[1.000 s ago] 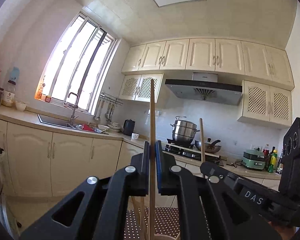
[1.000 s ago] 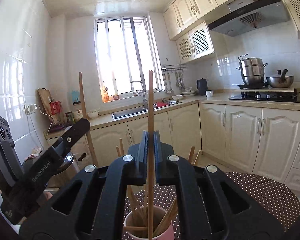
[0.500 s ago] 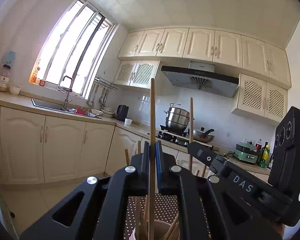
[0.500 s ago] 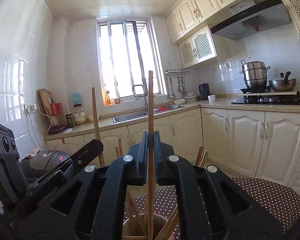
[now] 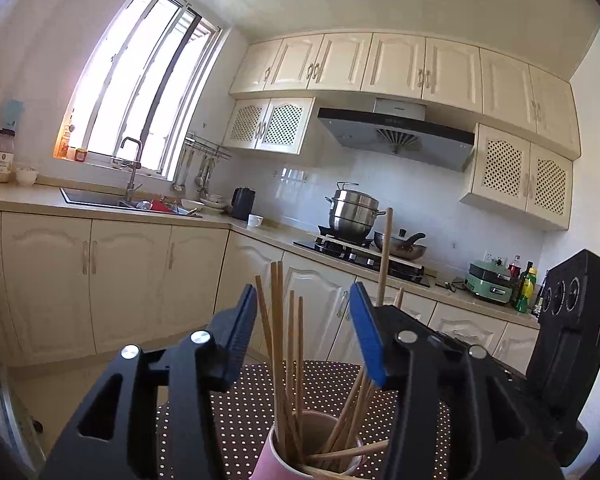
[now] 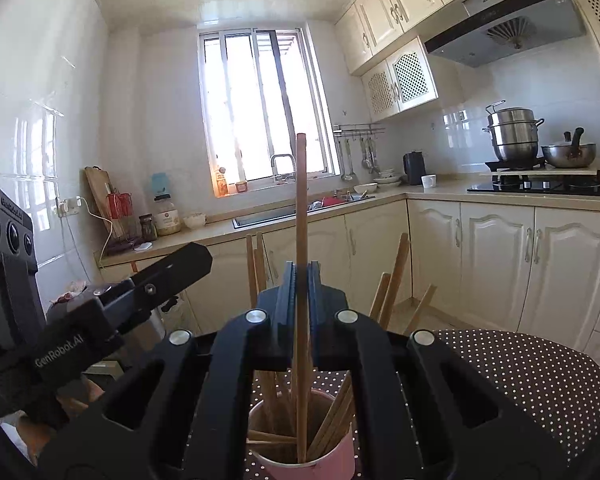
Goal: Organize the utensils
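A pink cup (image 5: 274, 458) stands on a brown polka-dot table (image 5: 236, 408) and holds several wooden chopsticks (image 5: 278, 344). My left gripper (image 5: 303, 330) is open above the cup, its blue pads either side of the upright sticks, touching none. My right gripper (image 6: 301, 280) is shut on one upright chopstick (image 6: 300, 200) whose lower end reaches down into the same cup (image 6: 328, 464). The right gripper also shows in the left wrist view (image 5: 452, 344), with its chopstick (image 5: 385, 252) rising above it. The left gripper shows in the right wrist view (image 6: 140, 292).
Cream kitchen cabinets (image 5: 128, 280) and a counter run behind, with a sink (image 5: 96, 196), a kettle (image 5: 243, 203), a steel pot (image 5: 354, 212) on the stove and a pan (image 5: 400, 242). The polka-dot table (image 6: 540, 376) extends to the right.
My left gripper has opened and let go of its chopstick, which now stands in the cup. The right gripper has lowered its chopstick further into the cup.
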A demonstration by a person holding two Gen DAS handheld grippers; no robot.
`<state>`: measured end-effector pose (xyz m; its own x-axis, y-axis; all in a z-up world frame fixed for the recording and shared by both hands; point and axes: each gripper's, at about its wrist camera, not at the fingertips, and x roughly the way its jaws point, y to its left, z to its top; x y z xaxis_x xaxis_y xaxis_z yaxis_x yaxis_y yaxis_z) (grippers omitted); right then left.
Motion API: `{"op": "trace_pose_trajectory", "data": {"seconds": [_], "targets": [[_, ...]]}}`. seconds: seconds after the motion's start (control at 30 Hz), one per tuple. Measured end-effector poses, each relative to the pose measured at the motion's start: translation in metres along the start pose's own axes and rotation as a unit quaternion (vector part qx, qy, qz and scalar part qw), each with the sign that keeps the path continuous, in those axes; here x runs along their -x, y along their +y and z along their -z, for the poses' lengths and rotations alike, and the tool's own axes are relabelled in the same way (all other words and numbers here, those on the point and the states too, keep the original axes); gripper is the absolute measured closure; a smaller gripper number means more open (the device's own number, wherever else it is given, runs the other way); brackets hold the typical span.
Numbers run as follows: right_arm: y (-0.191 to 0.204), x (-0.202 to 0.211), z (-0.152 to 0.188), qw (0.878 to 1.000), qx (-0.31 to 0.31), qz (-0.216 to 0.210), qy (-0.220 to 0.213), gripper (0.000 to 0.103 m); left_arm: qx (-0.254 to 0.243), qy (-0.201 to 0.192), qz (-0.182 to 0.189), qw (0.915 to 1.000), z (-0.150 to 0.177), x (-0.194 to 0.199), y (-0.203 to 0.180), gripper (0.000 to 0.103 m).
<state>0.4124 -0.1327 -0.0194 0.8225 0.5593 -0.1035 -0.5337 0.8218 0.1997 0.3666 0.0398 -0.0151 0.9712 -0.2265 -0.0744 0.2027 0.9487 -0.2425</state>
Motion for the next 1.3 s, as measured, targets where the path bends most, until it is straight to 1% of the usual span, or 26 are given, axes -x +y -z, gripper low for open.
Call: {"op": "trace_pose_trajectory", "data": {"seconds": [0.17,0.3,0.53,0.67,0.8,0.83,0.87,0.9,0.93,0.97,1.13,1.2,1.23,1.3], "targets": [[0.004,0.006,0.008,1.0,-0.001,-0.003,0.009,0.097,-0.01,0.016,-0.014,0.9997,-0.001,0.004,-0.002,0.049],[0.004,0.01,0.014,1.0,-0.003,-0.002,0.02,0.097,-0.015,0.025,-0.022,0.9993,-0.001,0.008,-0.002,0.043],[0.002,0.01,0.024,0.999,-0.014,0.001,0.043,0.096,-0.031,0.044,-0.029,0.9981,0.002,0.011,-0.003,0.038],[-0.001,0.01,0.028,0.998,-0.028,0.008,0.053,0.096,-0.024,0.052,-0.031,0.9979,0.003,0.013,0.0,0.036],[0.0,0.012,0.024,0.998,-0.034,0.007,0.056,0.095,-0.018,0.061,-0.034,0.9974,0.002,0.014,0.004,0.034],[0.0,0.013,0.023,0.998,-0.034,0.007,0.057,0.089,-0.015,0.063,-0.034,0.9973,0.002,0.015,0.005,0.034],[0.0,0.014,0.022,0.998,-0.034,0.011,0.059,0.079,-0.013,0.064,-0.034,0.9973,0.002,0.016,0.006,0.034],[0.0,0.015,0.021,0.998,-0.034,0.016,0.058,0.073,-0.012,0.064,-0.034,0.9973,0.002,0.018,0.006,0.034],[0.0,0.018,0.02,0.998,-0.038,0.014,0.055,0.058,-0.012,0.065,-0.036,0.9972,0.001,0.02,0.007,0.034],[0.0,0.021,0.019,0.998,-0.04,0.013,0.051,0.054,-0.012,0.064,-0.039,0.9971,0.0,0.022,0.007,0.034],[0.003,0.031,0.013,0.998,-0.036,0.016,0.045,0.053,-0.01,0.067,-0.047,0.9966,-0.003,0.033,0.006,0.034],[0.002,0.038,0.01,0.998,-0.039,0.02,0.042,0.052,-0.017,0.07,-0.061,0.9956,-0.005,0.037,0.003,0.034],[0.002,0.041,0.01,0.998,-0.039,0.021,0.042,0.052,-0.026,0.072,-0.074,0.9943,-0.006,0.039,-0.001,0.034],[0.0,0.05,0.009,0.998,-0.035,0.027,0.041,0.052,-0.042,0.072,-0.084,0.9929,-0.007,0.043,-0.009,0.034]]}}
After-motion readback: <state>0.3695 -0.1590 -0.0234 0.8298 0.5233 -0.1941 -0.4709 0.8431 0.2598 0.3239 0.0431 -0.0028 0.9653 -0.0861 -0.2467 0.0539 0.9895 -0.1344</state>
